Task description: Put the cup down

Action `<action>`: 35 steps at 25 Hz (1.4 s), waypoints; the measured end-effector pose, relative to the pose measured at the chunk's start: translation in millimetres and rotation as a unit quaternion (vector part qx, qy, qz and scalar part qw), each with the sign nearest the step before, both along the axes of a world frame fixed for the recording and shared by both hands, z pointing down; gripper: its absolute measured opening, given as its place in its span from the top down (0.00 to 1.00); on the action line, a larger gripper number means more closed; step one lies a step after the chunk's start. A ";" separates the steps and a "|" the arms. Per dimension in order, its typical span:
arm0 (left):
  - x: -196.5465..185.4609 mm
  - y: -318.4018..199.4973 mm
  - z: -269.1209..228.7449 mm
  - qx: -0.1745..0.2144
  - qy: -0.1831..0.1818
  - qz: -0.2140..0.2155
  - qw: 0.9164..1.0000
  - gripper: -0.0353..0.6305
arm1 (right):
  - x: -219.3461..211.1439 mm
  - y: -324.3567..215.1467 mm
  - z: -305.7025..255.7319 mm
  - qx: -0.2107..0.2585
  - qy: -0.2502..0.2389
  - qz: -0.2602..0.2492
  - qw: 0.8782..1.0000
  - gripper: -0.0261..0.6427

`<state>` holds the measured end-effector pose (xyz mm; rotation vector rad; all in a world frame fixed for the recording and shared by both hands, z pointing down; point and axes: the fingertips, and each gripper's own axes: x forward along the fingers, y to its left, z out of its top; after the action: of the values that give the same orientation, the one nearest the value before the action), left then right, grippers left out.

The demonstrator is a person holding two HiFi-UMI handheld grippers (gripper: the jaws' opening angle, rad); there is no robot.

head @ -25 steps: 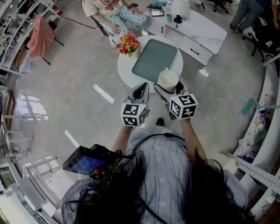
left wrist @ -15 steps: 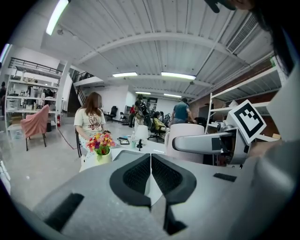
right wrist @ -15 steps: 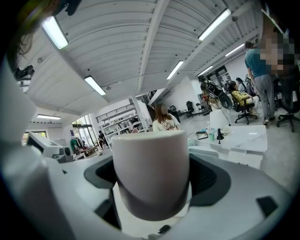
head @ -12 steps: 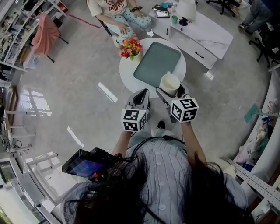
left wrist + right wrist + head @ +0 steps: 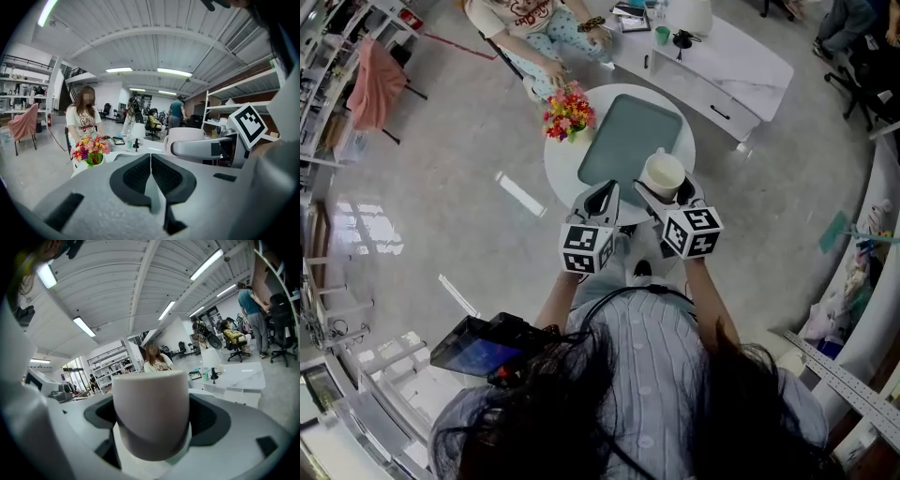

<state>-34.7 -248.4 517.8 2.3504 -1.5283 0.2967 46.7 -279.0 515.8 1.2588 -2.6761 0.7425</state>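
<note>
Little has shifted over the last second: the right claw [image 5: 664, 190] still clamps the white cup [image 5: 663, 172] over the grey-green tray [image 5: 628, 131] on the round table [image 5: 559, 161] ahead. It seems not yet set down. Beside it, the left claw [image 5: 602, 195] is closed and empty.

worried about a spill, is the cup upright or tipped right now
Upright. The cup stands straight with its rim on top, clamped in the right gripper, as that gripper's own view shows.

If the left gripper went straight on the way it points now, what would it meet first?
Probably nothing close: the left gripper points across the round table, over the green tray, between the flowers and the cup. Its height over the tray is unclear.
</note>
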 end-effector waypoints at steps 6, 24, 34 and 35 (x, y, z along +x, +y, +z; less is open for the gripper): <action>-2.6 -43.2 15.4 -0.013 -0.007 0.034 0.999 0.92 | -11.7 -47.7 21.4 -0.009 0.007 0.020 1.000 0.30; 10.0 -132.0 72.1 -0.070 -0.010 0.099 0.993 0.92 | -8.6 -151.4 127.3 -0.063 0.076 0.063 0.993 0.30; 9.9 -156.4 103.7 -0.101 -0.018 0.117 0.988 0.92 | 0.2 -182.7 181.6 -0.094 0.108 0.078 0.987 0.30; 11.6 -159.5 104.6 -0.102 -0.016 0.117 0.988 0.92 | 3.3 -185.9 183.8 -0.095 0.112 0.079 0.986 0.30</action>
<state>-23.1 -407.9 622.4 2.3699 -1.1718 0.5213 50.1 -465.0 699.6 1.4213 -2.2905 0.8001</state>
